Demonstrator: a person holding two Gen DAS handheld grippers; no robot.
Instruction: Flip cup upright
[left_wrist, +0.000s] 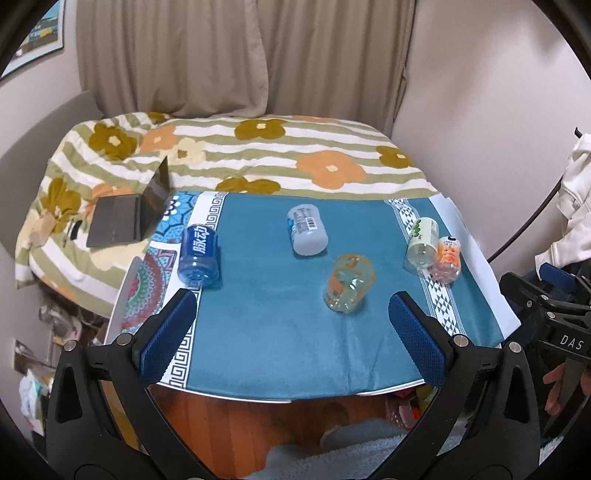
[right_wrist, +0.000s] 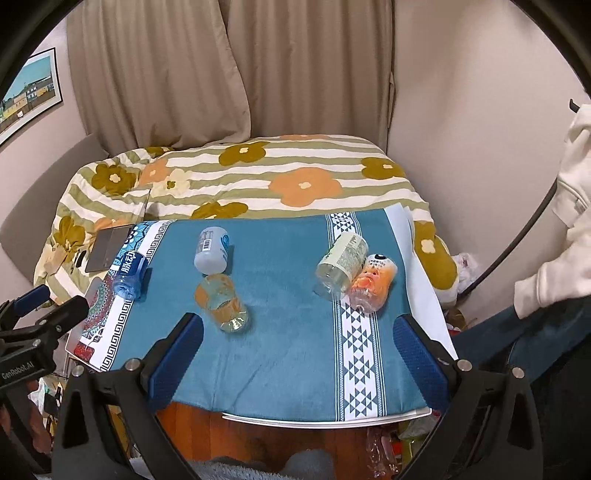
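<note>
Several cut-bottle cups lie on their sides on the teal tablecloth. A blue-label cup lies at the left, a grey-white one in the middle, an orange-label clear one nearer me, and a green-white one touching a small orange one at the right. The right wrist view shows them too: blue, grey-white, orange-label, green-white, small orange. My left gripper is open and empty above the table's near edge. My right gripper is open and empty, short of the cups.
A flowered striped quilt covers the bed behind the table, with an open laptop on it. Curtains hang behind. A patterned mat lies at the table's left. The table's near edge overhangs an orange floor.
</note>
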